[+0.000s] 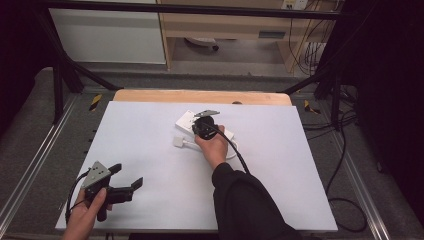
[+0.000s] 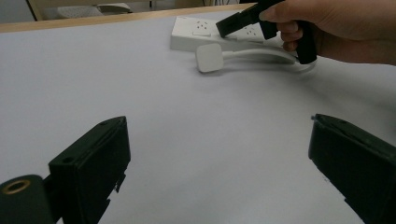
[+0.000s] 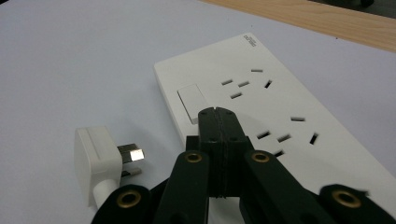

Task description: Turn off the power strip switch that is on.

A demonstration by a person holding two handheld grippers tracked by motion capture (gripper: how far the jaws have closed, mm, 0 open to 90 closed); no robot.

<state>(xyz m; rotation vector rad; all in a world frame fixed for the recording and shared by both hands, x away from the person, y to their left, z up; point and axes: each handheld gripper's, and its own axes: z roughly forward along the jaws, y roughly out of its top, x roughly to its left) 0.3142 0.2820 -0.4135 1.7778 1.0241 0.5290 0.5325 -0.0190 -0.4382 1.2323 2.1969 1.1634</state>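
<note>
Matte white tabletop, glossy rectangular power strip under closed right tool, left tool agape.

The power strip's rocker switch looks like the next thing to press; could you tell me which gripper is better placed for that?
Probably the right. The right gripper, jaws shut, hovers over the power strip just beside its switch. The left gripper sits open near the table's front edge, far away.
</note>
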